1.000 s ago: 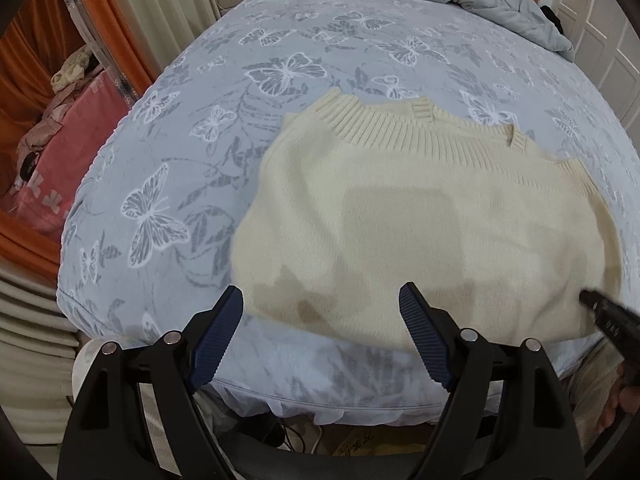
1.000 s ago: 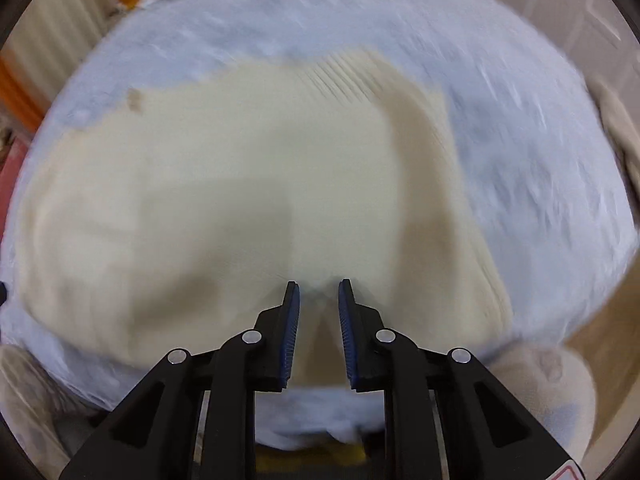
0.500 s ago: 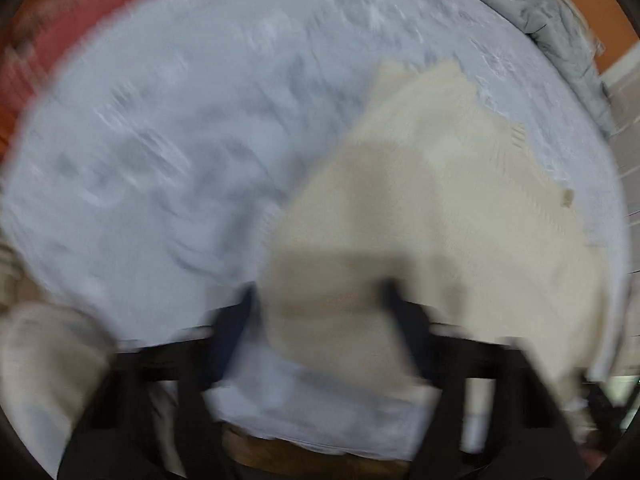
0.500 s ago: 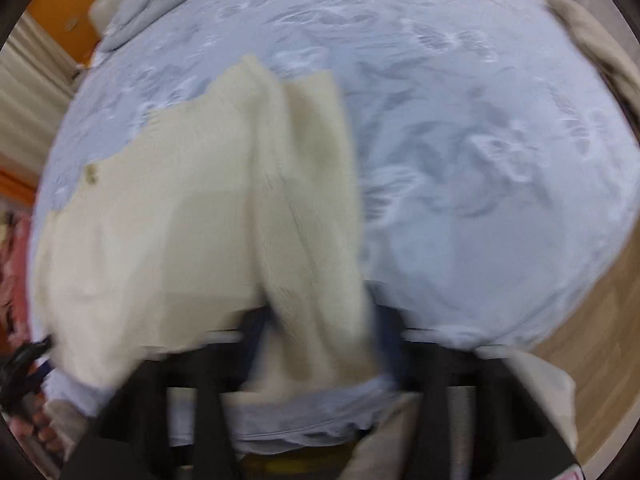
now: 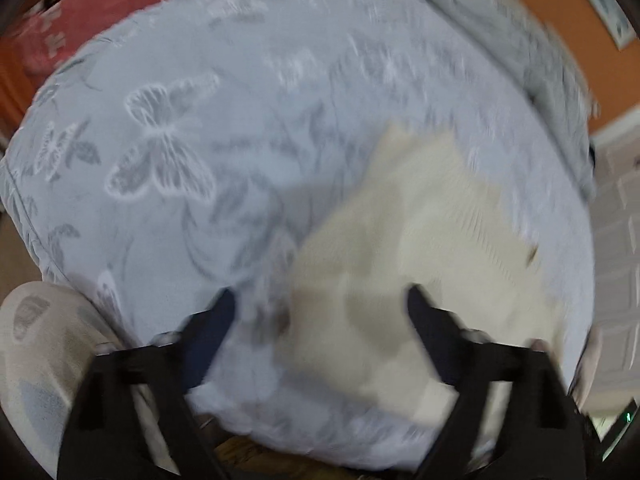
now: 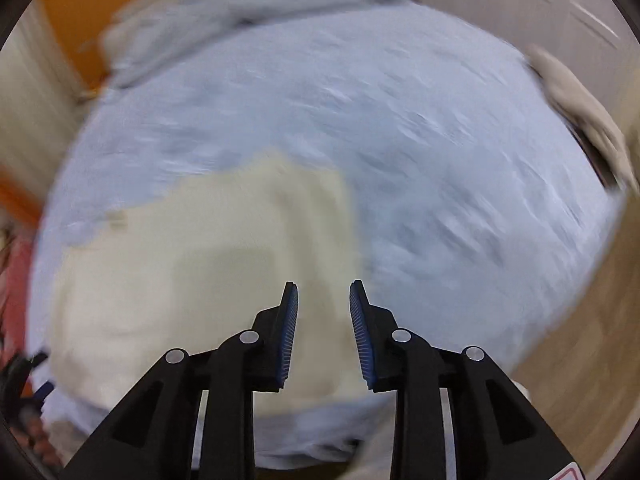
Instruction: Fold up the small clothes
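Note:
A cream knit sweater (image 5: 424,248) lies on the pale blue butterfly-print bedspread (image 5: 200,140), near the bed's front edge. Both views are motion-blurred. My left gripper (image 5: 320,308) is open wide and empty, above the sweater's near left part. In the right wrist view the sweater (image 6: 200,272) fills the lower left. My right gripper (image 6: 323,300) is open with a narrow gap, empty, over the sweater's near right edge.
A rumpled grey duvet (image 5: 520,52) lies at the bed's far end, also in the right wrist view (image 6: 224,28). A pink cloth (image 5: 80,12) is at far left. A beige garment (image 6: 576,104) lies at the bed's right edge. A patterned slipper or knee (image 5: 40,360) shows at lower left.
Both grippers have swung outward, left view turning left, right view turning right. The right gripper, shut on the sweater's hem a second ago, has opened and let go.

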### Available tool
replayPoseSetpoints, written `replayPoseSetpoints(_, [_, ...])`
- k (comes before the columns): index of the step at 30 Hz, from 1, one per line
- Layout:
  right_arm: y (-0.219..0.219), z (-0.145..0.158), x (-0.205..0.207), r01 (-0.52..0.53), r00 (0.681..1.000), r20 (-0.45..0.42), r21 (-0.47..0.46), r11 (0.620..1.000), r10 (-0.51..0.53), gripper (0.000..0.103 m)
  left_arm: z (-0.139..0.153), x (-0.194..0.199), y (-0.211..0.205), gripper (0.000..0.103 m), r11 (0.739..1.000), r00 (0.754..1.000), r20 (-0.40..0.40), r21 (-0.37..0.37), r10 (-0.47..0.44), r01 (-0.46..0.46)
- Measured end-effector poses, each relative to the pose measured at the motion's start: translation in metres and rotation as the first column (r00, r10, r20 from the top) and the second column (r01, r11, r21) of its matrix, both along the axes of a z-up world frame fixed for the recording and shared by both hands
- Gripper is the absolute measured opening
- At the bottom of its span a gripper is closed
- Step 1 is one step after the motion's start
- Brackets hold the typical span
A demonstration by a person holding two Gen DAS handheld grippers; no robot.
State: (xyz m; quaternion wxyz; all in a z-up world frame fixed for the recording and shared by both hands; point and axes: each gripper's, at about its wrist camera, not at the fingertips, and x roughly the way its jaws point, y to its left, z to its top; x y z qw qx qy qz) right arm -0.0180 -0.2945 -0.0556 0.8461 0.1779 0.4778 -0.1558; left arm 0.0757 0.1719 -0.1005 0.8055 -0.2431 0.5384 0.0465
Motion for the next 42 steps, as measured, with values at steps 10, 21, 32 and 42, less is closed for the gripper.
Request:
replayPoseSetpoints(10, [0.136, -0.080, 0.112, -0.302, 0.913, -0.234, 0.166, 0.939, 0.335, 0.014, -0.057, 0.021, -0.010, 0.080, 0.996, 0.991, -0.133, -0.088, -0.032, 0.020])
replayPoseSetpoints(21, [0.109, -0.062, 0.076, -0.256, 0.952, -0.112, 0.226, 0.940, 0.286, 0.023, 0.024, 0.024, -0.057, 0.017, 0.976, 0.986, 0.037, -0.141, -0.160, 0.164])
replayPoseSetpoints(32, [-0.037, -0.028, -0.054, -0.007, 0.999, 0.043, 0.340, 0.940, -0.008, 0.041, 0.082, -0.039, -0.317, 0.015, 0.712, 0.700, 0.143, 0.047, -0.699, 0.701])
replayPoseSetpoints(42, [-0.061, -0.022, -0.090, 0.004, 0.996, 0.081, 0.394, 0.919, -0.039, 0.070, 0.049, -0.115, -0.317, 0.078, 0.578, 0.557, 0.162, 0.313, -0.814, 0.753])
